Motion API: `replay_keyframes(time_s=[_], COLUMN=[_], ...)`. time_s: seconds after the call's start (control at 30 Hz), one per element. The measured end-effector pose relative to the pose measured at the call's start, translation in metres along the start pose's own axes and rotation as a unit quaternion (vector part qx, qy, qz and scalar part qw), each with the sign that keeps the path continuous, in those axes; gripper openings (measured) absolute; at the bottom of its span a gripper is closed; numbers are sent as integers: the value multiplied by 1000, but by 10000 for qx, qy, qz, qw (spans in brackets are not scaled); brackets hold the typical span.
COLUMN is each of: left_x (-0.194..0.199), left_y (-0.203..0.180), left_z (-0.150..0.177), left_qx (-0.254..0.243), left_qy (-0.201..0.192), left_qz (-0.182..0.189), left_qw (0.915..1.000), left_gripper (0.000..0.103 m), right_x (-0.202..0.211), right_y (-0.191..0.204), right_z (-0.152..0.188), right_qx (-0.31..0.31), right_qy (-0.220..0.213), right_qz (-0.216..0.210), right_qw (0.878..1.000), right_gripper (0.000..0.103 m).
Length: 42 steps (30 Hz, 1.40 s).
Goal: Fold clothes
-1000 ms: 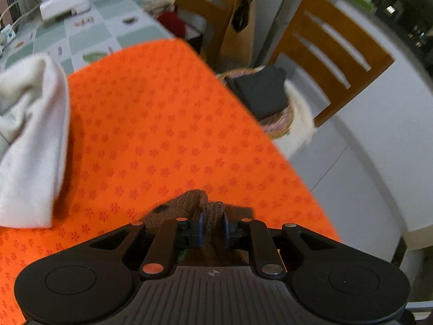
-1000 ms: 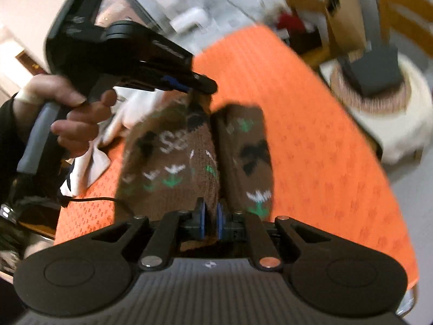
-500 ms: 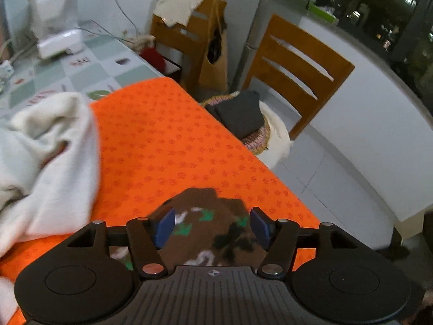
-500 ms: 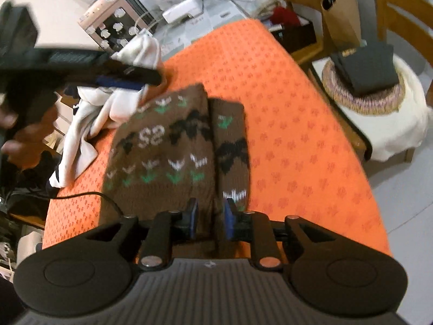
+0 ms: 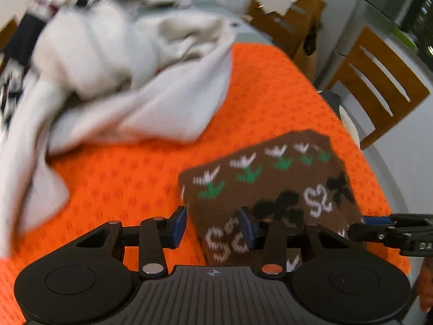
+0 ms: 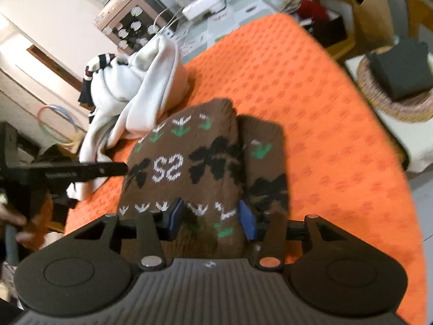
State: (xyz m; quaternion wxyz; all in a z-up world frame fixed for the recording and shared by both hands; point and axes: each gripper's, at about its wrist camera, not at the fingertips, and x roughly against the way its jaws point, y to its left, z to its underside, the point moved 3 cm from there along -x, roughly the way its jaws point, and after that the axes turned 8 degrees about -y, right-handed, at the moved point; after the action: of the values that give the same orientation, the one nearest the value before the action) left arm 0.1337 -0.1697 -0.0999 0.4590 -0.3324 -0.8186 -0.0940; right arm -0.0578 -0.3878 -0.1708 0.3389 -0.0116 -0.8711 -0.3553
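Your left tongs (image 5: 213,226) and right tongs (image 6: 211,222) both wide, folded brown sweater (image 6: 189,162) below, woven basket (image 6: 392,100) at 2 o'clock holding dark folded cloth (image 6: 400,73)

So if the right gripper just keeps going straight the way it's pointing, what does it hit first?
Most likely the brown patterned sweater: it lies right ahead between the open right gripper fingers, though height above it is unclear.

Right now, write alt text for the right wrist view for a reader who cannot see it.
A folded brown patterned sweater lies on an orange tablecloth, with the open right gripper just above its near edge. The left gripper reaches in from the left, beside a heap of white clothes.
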Motion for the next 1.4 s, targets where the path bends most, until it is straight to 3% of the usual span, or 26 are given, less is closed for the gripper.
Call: replay_keyframes(time_s=[0.03,0.1,0.2,0.37,0.47,0.6,0.73,0.9,0.97,1.2,1.4], left_x=[-1,0,4,7,-5,-21,-9,21,25,-1,-21], left_y=[3,5,0,-24,-37,-45,-43,-25,-19,-7,-19], left_z=[3,5,5,5,12,17,15,2,-5,-15,-10], left_qx=[101,181,97,-282,-500,-659,-697,-420,-306,-31,-210], left_qy=[20,9,-24,-67,84,92,7,-512,-671,-545,-288], left_qz=[44,168,383,688,560,433,475,600,508,287,141], left_qw=[9999,9997,9992,9972,9971,9968,9964,9960,9960,9981,9993], left_gripper=[46,43,32,32,32,33,33,33,33,32,33], right_x=[-2,-1,16,57,60,33,25,49,53,22,-26], right_y=[1,3,11,19,6,-15,-14,6,15,34,47], right_z=[1,2,-1,-9,-6,10,15,-7,-21,-60,-74], right_qx=[-6,-23,-38,-48,-142,-148,160,714,918,1229,1549], right_qy=[28,18,-117,-321,-288,12,114,-165,-281,-351,-119], right_qz=[-2,0,-4,173,413,663,842,1033,987,731,638], right_qw=[10000,10000,9999,9993,9986,9977,9963,9919,9905,9891,9858], right_gripper=[17,15,13,13,13,17,27,40,41,41,41])
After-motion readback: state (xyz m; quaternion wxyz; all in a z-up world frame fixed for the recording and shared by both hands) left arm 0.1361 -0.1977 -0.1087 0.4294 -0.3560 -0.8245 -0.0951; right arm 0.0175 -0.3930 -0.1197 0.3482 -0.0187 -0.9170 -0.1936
